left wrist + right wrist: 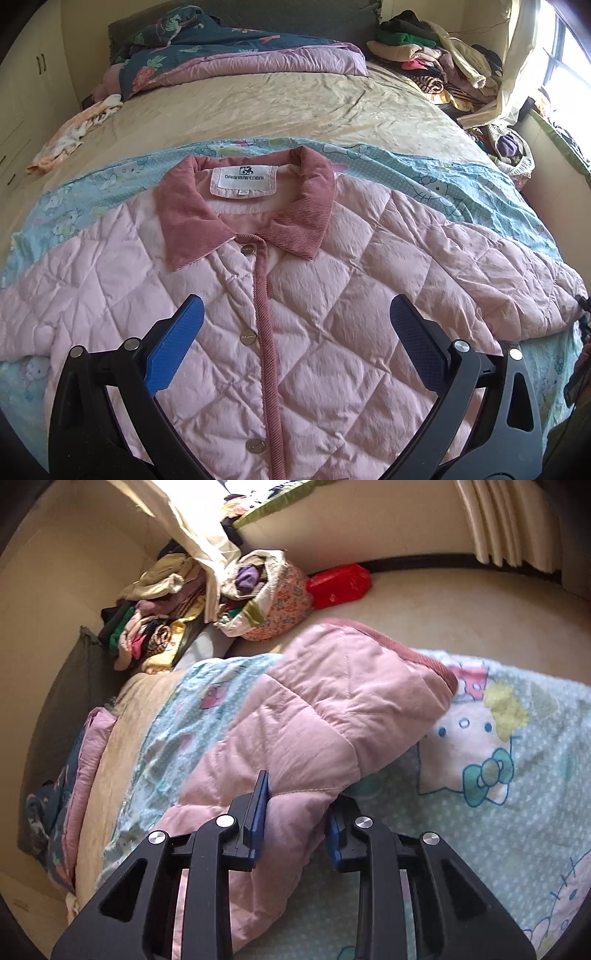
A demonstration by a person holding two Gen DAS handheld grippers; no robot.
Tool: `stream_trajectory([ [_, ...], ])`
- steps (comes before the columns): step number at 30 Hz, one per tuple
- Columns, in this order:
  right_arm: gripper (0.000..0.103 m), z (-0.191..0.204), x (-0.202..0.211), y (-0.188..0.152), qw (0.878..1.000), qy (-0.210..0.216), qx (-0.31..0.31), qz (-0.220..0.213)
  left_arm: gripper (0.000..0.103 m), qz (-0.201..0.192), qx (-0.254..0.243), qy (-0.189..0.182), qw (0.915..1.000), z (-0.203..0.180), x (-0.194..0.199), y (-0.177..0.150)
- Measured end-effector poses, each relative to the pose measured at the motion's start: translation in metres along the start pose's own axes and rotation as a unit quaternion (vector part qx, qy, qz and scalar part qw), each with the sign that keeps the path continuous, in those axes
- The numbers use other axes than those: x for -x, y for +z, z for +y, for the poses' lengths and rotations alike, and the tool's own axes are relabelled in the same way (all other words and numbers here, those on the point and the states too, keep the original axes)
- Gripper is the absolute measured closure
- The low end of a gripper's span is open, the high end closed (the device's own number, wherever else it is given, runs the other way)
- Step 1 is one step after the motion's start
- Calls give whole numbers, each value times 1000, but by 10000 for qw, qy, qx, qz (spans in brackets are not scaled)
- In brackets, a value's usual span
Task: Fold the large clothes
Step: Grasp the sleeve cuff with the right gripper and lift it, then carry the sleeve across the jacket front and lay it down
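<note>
Lying front-up across the lower half of the left wrist view, pink quilted jacket (295, 314), buttoned, darker corduroy collar (243, 206) toward the upper centre, spread on a pale-blue cartoon-print blanket (480, 192) over the bed (295, 103). Hovering above the chest panel, left gripper (295, 339), blue pads wide apart, nothing between them; contact with the fabric cannot be told.

Clamped on the sleeve (325, 716) in the lower centre of the right wrist view, right gripper (299, 823), pads pressed into a thick bunch of padding, cuff end running toward the upper right of the frame and resting on the blanket.

Probable step: carrying that sleeve across the body for the first fold. Risks from here:
- Puffy, slippery quilting squeezing out of the pads mid-carry, since only a bulge is held, not a flat layer.
- Blanket caught along with the sleeve underneath, dragging the surface and shifting the whole jacket; whether any is pinched cannot be told.
- Body sliding with the pull while the left gripper holds nothing down, leaving a skewed fold.

Around: rumpled duvet (229, 55) at the top of the left view, small peach cloth (74, 129) at the upper left, heaped clothes pile (155, 620) and a floral bag (273, 602) in the upper left of the right view, red box (338, 585) on the floor beyond. All well apart from the jacket; nothing lying in the sleeve's path across the chest.
</note>
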State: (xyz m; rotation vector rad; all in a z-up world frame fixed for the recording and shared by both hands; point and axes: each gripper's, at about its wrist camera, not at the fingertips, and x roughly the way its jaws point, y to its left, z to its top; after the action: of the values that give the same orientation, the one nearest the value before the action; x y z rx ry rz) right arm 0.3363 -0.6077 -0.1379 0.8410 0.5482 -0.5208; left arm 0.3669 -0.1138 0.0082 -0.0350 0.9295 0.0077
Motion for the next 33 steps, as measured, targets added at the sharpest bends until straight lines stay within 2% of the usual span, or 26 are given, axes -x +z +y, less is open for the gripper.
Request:
stream_trajectory([
  [3, 82, 29, 25, 2, 9984, 344, 439, -115, 8, -74, -40, 122, 9999, 3, 6, -1],
  [7, 83, 67, 59, 0, 9917, 737, 1012, -300, 8, -99, 28, 39, 9999, 11, 16, -1],
  [12, 84, 114, 100, -8, 9788, 1144, 1634, -468, 8, -262, 27, 56, 9996, 25, 35, 3],
  [20, 85, 182, 154, -26, 9549, 1799, 2257, -695, 8, -419, 46, 45, 9991, 51, 60, 9],
  [33, 85, 249, 182, -65, 9278, 2274, 2877, -680, 8, -597, 429, -186, 9971, 96, 82, 18],
])
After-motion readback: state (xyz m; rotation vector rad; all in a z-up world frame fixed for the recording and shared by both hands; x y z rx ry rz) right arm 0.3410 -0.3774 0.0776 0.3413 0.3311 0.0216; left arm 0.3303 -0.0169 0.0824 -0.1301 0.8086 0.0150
